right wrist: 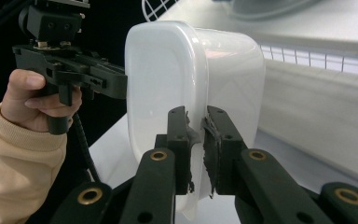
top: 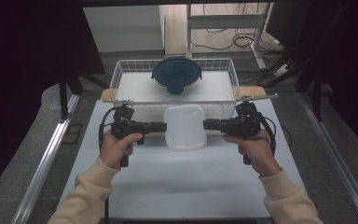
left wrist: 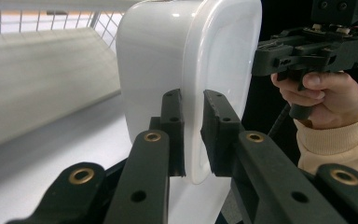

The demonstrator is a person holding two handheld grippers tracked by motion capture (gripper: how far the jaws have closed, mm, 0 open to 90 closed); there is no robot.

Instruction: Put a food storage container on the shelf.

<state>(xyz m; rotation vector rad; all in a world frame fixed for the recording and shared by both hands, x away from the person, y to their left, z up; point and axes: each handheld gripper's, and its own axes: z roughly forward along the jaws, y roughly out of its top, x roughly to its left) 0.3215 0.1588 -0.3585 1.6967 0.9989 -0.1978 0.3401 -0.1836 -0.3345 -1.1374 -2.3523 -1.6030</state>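
Observation:
A white plastic container with rounded corners hangs above the white table, held from both sides. My left gripper pinches its left rim, and my right gripper pinches its right rim. In the left gripper view the black pads press on the container rim, with the other hand and its gripper beyond. From the right gripper view the container rim sits clamped between the worn pads, and the left gripper grips the far edge.
A white wire basket stands just behind the container on a wooden board. Inside it sits a round glass bowl with a dark blue lid. The white table has metal rails along both sides.

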